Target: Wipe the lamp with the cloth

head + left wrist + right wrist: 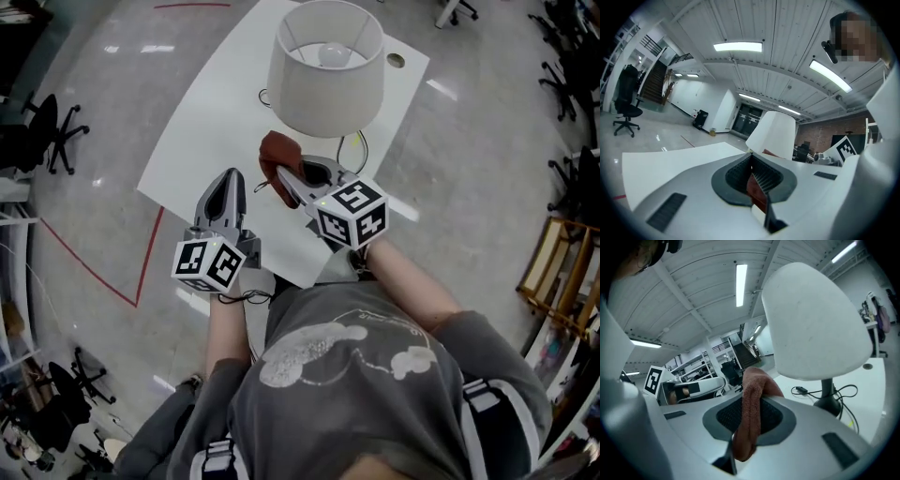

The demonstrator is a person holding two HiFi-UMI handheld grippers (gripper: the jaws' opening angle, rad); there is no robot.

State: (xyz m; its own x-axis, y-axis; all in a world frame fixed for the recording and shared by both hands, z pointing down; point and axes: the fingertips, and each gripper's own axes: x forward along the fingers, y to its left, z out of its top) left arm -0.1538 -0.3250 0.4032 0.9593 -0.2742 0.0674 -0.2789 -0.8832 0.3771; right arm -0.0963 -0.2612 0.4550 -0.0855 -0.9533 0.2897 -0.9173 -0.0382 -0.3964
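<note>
The lamp [325, 70] stands on the table [206, 112], towards its far end. The cloth [277, 150] sits between the jaws of the right gripper [286, 181], just before the lamp; the left gripper [228, 180] lies to its left, over the table's near edge

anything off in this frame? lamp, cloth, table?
Nothing stands out. The lamp stands upright on the white table, shade level, its cord lying loose by the base. The brown cloth is pinched in the right claw, near the shade. The left claw is shut and empty.
</note>
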